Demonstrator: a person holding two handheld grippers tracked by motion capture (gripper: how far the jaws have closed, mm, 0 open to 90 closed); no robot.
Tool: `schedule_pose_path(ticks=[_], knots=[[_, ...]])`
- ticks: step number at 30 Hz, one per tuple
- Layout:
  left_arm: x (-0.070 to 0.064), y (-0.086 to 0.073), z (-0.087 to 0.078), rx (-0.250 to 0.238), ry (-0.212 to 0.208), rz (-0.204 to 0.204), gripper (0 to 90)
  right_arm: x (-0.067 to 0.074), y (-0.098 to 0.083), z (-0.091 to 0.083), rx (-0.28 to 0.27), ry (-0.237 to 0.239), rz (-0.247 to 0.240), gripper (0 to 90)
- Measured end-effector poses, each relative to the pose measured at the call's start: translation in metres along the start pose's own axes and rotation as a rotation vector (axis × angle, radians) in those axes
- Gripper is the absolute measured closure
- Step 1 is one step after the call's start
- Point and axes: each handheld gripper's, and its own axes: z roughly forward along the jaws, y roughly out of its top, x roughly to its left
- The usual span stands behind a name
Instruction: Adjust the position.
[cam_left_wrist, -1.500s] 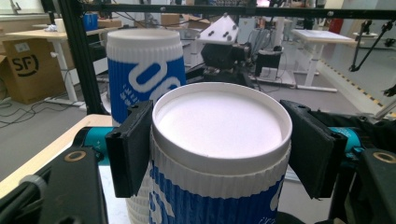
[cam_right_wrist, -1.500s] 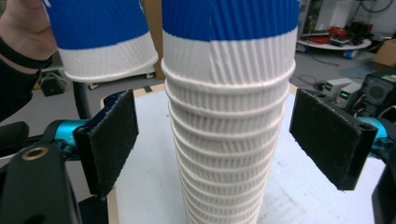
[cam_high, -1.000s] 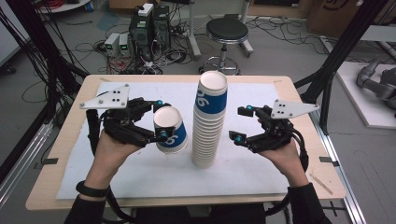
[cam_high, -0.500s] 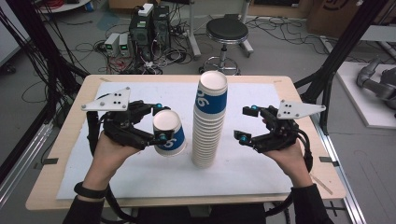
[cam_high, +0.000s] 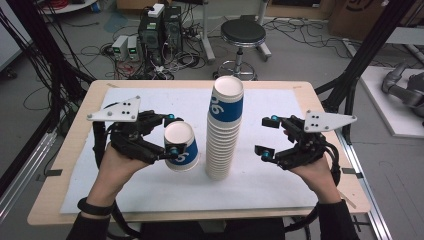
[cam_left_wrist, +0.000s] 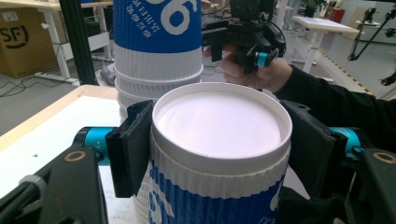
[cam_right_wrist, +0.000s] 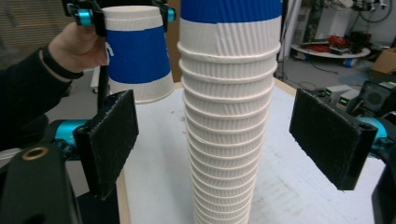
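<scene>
One blue-and-white paper cup (cam_high: 181, 145) sits pinched between the jaws of the left tongs (cam_high: 170, 135), gripped just below its rolled rim, one jaw on either side, as the left gripper view (cam_left_wrist: 219, 140) confirms. It is held upright; the right gripper view suggests its base is clear of the tabletop (cam_high: 75, 150), though the high view leaves this uncertain. Just beyond the left tongs' tips, on the side toward the other hand, stands the tall stack of nested paper cups (cam_high: 223, 130), close to the held cup; whether they touch cannot be told. Right tongs (cam_high: 267, 137) are spread wide and carry nothing; their jaws face the stack, which stands between and ahead of them in the right gripper view (cam_right_wrist: 224, 116). Step in hand, by judgement: a single cup is being handled apart from the stack, either drawn off or about to be added. Next move would call for the right tongs to steady the stack's ribbed wall while the left tongs carry the cup clear, without knocking the column over.
</scene>
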Motion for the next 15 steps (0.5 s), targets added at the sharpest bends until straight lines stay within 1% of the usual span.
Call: schedule_pose_path(ticks=[2, 3, 4, 5, 7, 9, 10, 13, 15], knots=[[-0.002, 0.0, 0.0, 0.002, -0.006, 0.002, 29.4, 0.001, 0.0, -0.001, 0.003, 0.005, 0.0, 15.7], [-0.003, 0.001, 0.0, 0.001, -0.008, 0.001, 29.4, 0.001, 0.0, -0.001, 0.001, 0.017, -0.003, 15.7], [-0.004, 0.001, 0.0, 0.002, -0.01, 0.005, 29.4, 0.003, 0.0, 0.001, 0.005, 0.041, -0.005, 15.7], [-0.006, 0.002, 0.0, 0.002, -0.01, 0.007, 29.4, 0.003, 0.0, 0.001, 0.005, 0.041, -0.005, 15.7], [-0.007, 0.003, 0.001, -0.003, -0.013, 0.009, 29.4, 0.006, 0.001, 0.003, 0.004, 0.056, -0.017, 15.7], [-0.009, 0.004, 0.001, -0.008, -0.021, 0.008, 29.4, 0.011, 0.001, 0.005, 0.006, 0.083, -0.025, 15.7], [-0.009, 0.005, 0.001, -0.011, -0.025, 0.008, 29.4, 0.011, 0.001, 0.005, 0.006, 0.083, -0.025, 15.7], [-0.011, 0.006, 0.004, -0.012, -0.042, 0.005, 29.4, 0.019, 0.003, 0.009, 0.015, 0.115, -0.043, 15.7], [-0.012, 0.007, 0.006, -0.009, -0.054, 0.007, 29.4, 0.02, 0.003, 0.01, 0.013, 0.124, -0.047, 15.8]])
